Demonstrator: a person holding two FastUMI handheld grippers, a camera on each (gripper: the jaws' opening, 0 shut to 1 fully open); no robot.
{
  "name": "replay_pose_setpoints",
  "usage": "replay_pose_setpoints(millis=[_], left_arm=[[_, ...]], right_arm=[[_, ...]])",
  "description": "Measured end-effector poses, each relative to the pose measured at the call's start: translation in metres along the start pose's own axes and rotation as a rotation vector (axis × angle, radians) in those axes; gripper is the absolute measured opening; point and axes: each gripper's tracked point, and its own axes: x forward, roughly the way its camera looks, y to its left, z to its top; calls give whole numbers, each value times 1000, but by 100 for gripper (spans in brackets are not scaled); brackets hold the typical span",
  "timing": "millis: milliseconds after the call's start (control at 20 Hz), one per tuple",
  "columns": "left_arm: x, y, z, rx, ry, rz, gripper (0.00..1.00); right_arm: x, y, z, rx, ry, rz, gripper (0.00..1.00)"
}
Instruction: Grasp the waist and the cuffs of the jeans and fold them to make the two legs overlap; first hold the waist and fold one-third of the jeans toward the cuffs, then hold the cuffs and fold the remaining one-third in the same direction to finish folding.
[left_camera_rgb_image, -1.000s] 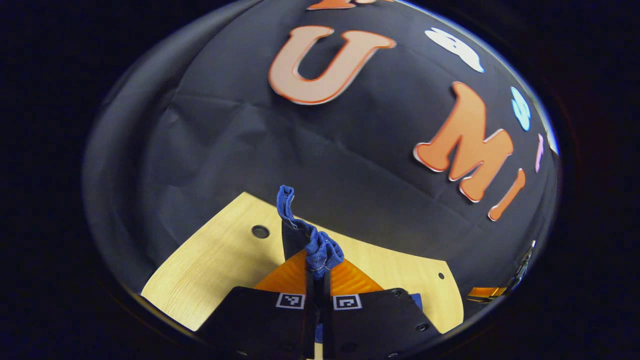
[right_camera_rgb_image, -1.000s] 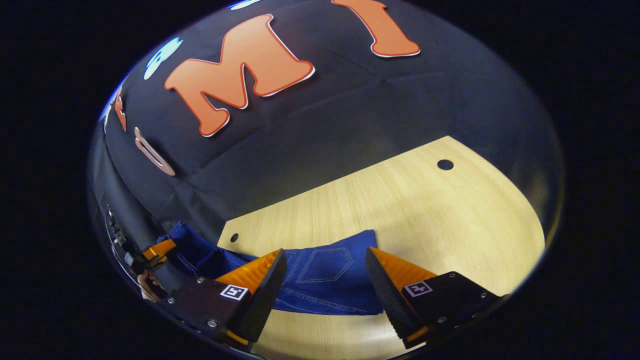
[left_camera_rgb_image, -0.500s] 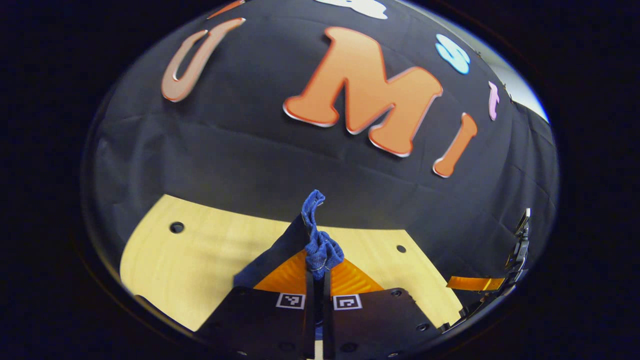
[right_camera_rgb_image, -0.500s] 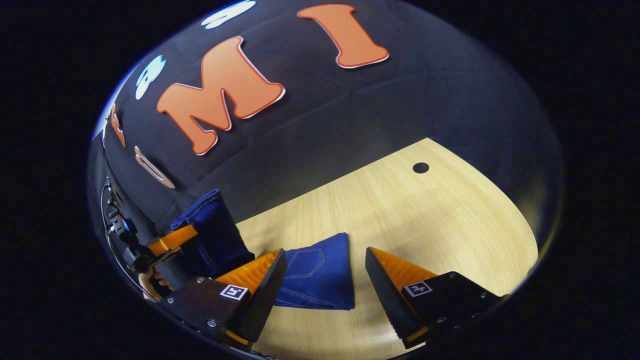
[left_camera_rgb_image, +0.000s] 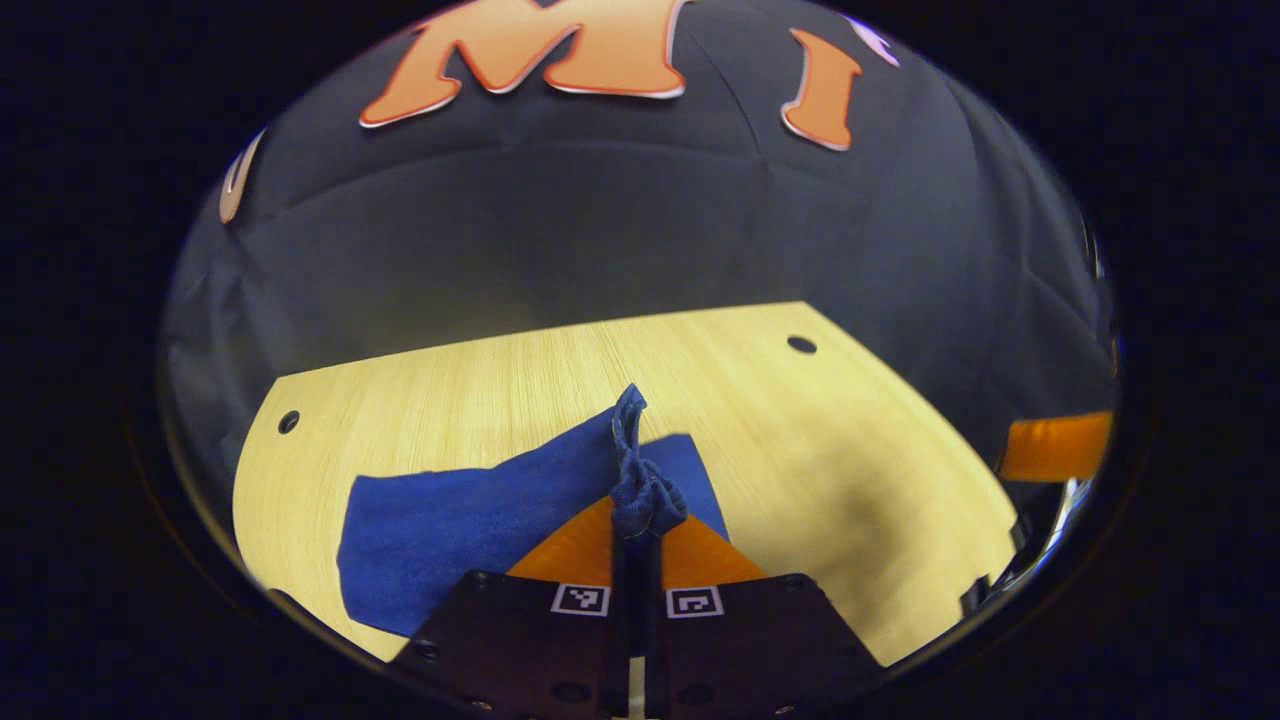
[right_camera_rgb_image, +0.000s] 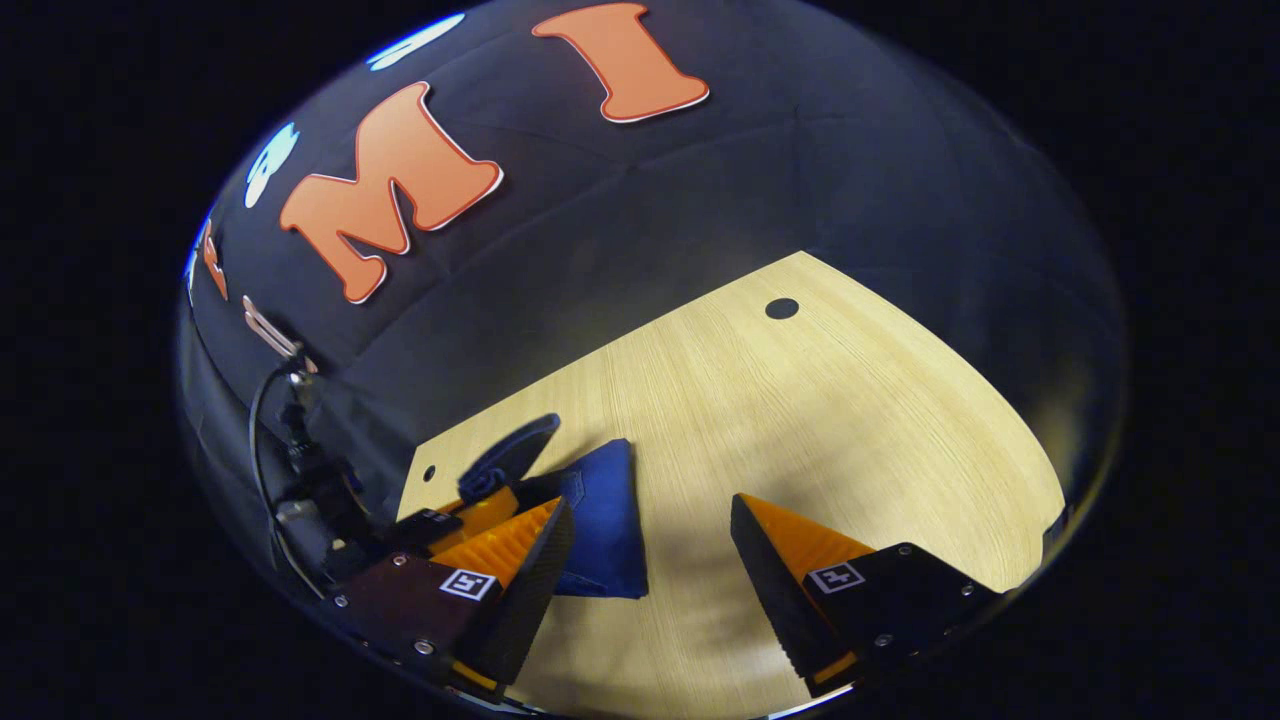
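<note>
The blue jeans (left_camera_rgb_image: 460, 525) lie folded on the light wooden table (left_camera_rgb_image: 820, 450). My left gripper (left_camera_rgb_image: 637, 538) is shut on a bunched end of the denim (left_camera_rgb_image: 640, 490), which stands up from between its fingers low over the folded stack. In the right gripper view the jeans (right_camera_rgb_image: 605, 515) lie just left of centre. There the left gripper (right_camera_rgb_image: 470, 510) hovers at their far edge with a dark flap of cloth (right_camera_rgb_image: 515, 452) raised. My right gripper (right_camera_rgb_image: 650, 520) is open above bare table beside the jeans, with nothing between its fingers.
The table has small round holes (right_camera_rgb_image: 781, 308) (left_camera_rgb_image: 288, 421) near its corners. The black booth wall stands close behind it. A cable (right_camera_rgb_image: 262, 420) hangs at the left of the right gripper view. The right gripper's finger (left_camera_rgb_image: 1055, 447) juts in at the right edge of the left gripper view.
My left gripper has swung its held denim end from high in the air down over the folded jeans on the table. The right gripper has stayed open, and the jeans have slid left in its view.
</note>
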Motion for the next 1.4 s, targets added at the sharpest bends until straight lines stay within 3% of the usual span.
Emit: replay_pose_setpoints(millis=[250, 350, 450, 650, 800, 1000, 1200, 1400], left_arm=[[23, -11, -49, 46, 80, 72, 6], [29, -13, -56, 43, 99, 72, 7], [39, -24, -62, 27, 115, 10, 9], [23, -44, -53, 25, 115, -137, 100], [-22, -39, -26, -82, 49, -189, 100], [-82, 32, 26, -159, -97, -97, 99], [-165, 119, 74, -256, -260, -4, 98], [-245, 178, 101, -264, -393, 60, 98]], right_arm=[[0, -13, 0, -15, 8, -20, 98], [0, -20, 1, -22, 8, -38, 98], [-2, -24, 1, -27, 10, -47, 98], [-6, -19, -2, -37, 9, -44, 98], [-5, -7, -5, -56, 10, -30, 97], [-5, 16, -7, -115, -7, -16, 98], [-15, 48, 6, -218, -93, -12, 98], [-43, 99, 48, -260, -289, 54, 97]])
